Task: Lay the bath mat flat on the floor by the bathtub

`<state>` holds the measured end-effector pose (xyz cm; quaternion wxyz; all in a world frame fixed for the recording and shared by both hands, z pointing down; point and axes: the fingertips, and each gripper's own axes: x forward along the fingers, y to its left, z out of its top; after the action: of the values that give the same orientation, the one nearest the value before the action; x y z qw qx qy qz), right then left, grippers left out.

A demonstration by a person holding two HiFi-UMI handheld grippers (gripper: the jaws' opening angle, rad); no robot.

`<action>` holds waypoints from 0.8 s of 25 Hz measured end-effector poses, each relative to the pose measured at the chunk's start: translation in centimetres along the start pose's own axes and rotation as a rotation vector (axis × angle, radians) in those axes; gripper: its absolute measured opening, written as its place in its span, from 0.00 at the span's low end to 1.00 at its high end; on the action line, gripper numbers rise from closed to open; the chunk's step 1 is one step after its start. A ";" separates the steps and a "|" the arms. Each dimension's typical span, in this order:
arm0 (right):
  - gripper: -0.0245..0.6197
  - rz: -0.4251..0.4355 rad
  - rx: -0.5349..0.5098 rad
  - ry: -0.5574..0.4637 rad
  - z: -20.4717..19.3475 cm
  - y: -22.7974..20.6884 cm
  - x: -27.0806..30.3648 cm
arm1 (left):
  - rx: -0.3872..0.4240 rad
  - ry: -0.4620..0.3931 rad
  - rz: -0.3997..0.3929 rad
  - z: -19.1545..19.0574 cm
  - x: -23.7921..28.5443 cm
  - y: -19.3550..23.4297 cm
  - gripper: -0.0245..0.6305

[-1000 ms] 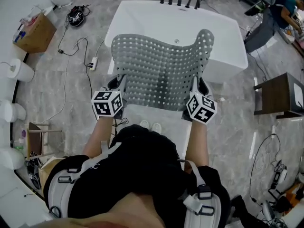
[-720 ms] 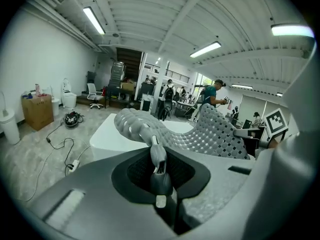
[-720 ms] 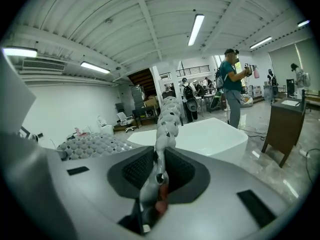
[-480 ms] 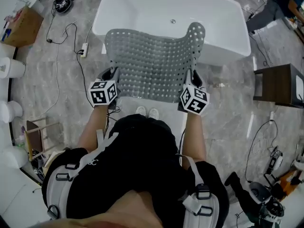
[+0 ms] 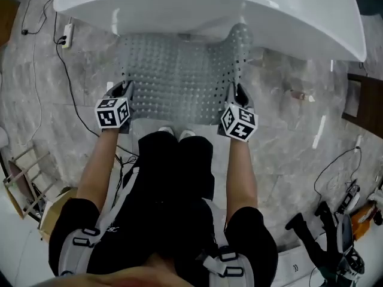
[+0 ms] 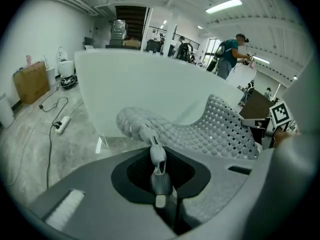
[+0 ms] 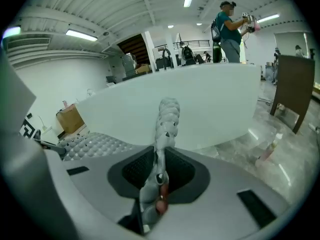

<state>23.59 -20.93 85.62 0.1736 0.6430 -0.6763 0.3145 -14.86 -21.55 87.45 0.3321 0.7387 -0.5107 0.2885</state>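
The person is standing at the long side of a glossy white bathtub (image 5: pixel 209 5) and is holding a grey, bumpy rubber bath mat (image 5: pixel 179 76) dotted with holes out in front of their pale shoes (image 5: pixel 177 134). The mat is hanging spread between the two grippers, over the grey marbled floor (image 5: pixel 48 106) and just beside the tub's side wall. Its far right corner is curling upward against the tub. Whether any part of it is touching the floor cannot be told.

The left hand-held gripper (image 5: pixel 124 90) is pinching the mat's near left corner. In the left gripper view its jaws (image 6: pixel 159 165) are pressing together on the thin folded edge, and the mat (image 6: pixel 215 131) is sagging away to the right. The right hand-held gripper (image 5: pixel 235 92) is pinching the near right corner. In the right gripper view its jaws (image 7: pixel 159 170) are clamping the edge, which is standing upright (image 7: pixel 167 119) in front of the tub (image 7: pixel 210 104).

A white power strip (image 5: pixel 67 32) with a black cable is lying on the floor to the left of the tub. A brown cardboard box (image 6: pixel 30 81) is sitting further left, and a dark brown wooden cabinet (image 7: pixel 295 86) is standing to the right. Beyond the tub, a person in a teal shirt (image 7: pixel 227 26) is standing.
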 end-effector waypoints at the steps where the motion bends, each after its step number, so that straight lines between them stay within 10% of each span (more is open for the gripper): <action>1: 0.15 0.000 0.002 0.001 -2.5 -1.2 3.7 | -0.003 0.005 0.005 -2.4 4.3 1.4 0.11; 12: 0.16 -0.166 0.016 0.254 -26.0 -11.3 25.9 | -0.048 0.170 0.064 -19.3 31.5 11.6 0.19; 16: 0.23 -0.167 0.166 0.387 -28.4 -13.8 26.2 | -0.055 0.276 0.102 -21.3 32.8 13.0 0.30; 20: 0.35 -0.181 0.102 0.336 -26.6 -14.7 25.3 | -0.049 0.210 0.160 -20.2 31.7 14.4 0.37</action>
<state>30.58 -22.55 124.55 0.2787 0.6477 -0.5605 0.4344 -20.36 -27.24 126.92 0.3776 0.6529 -0.5373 0.3773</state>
